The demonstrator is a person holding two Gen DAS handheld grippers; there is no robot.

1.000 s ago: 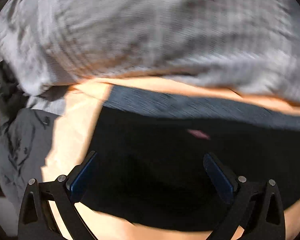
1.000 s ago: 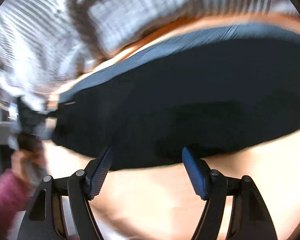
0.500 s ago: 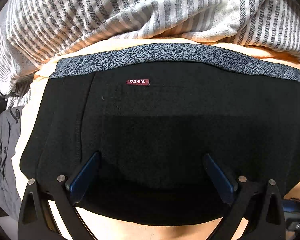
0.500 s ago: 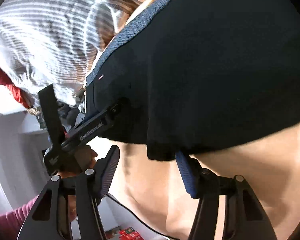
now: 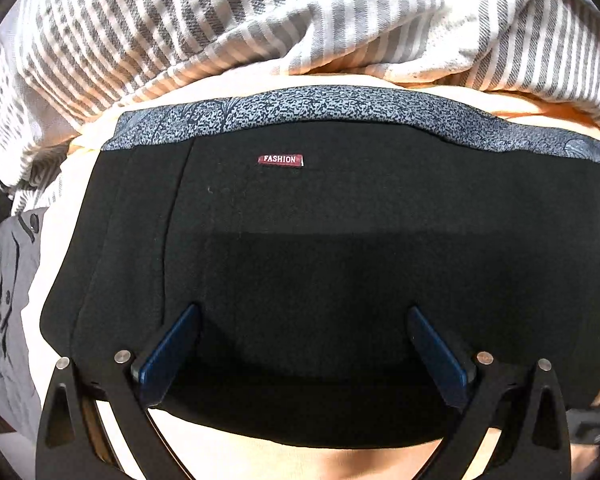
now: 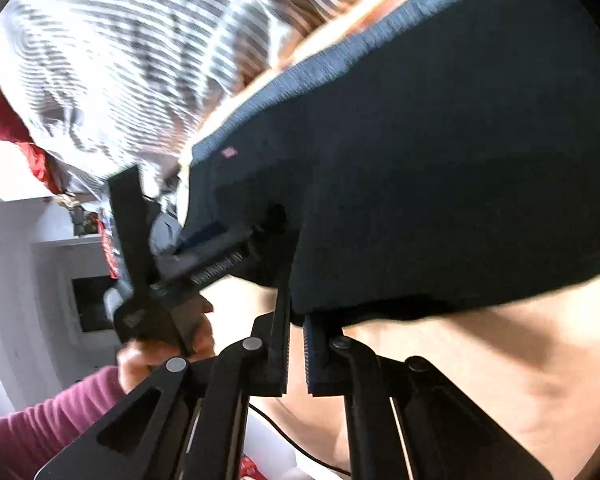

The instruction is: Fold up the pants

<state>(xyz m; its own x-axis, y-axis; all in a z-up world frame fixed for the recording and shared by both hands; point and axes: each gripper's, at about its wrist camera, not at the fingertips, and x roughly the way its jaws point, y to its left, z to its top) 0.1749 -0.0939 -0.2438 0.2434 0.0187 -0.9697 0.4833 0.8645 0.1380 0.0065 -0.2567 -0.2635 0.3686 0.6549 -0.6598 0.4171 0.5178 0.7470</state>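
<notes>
Two grippers work the same garment. In the right wrist view, the right gripper (image 6: 297, 320) has just been closing; its jaws now stand nearly together at the near hem of the black pants (image 6: 440, 168), with the hem edge caught between the blue pads (image 6: 311, 350). To its left in that view, the left gripper (image 6: 236, 240) reaches over the left part of the pants, carried by a hand (image 6: 160, 344) with a magenta sleeve (image 6: 40, 424).

In the left wrist view, the left gripper (image 5: 304, 320) points steeply down with its jaws spread wide. Both blue fingers (image 5: 168, 356) stand over the dark cloth near the hem; whether they touch the cloth cannot be told. Nothing is pinched between them.

The pants (image 5: 340, 260) lie flat on a pale orange sheet (image 5: 60, 240), hem nearest, waist farthest. A red label reading FASHION (image 5: 281, 159) sits just below the patterned grey waistband (image 5: 360, 108).

Beyond the waistband, a grey-and-white striped blanket (image 5: 220, 20) lies bunched across the far side, close to the waist edge. At the left edge of the sheet, a grey buttoned garment (image 5: 8, 280) lies crumpled beside the pants, apart from them.
</notes>
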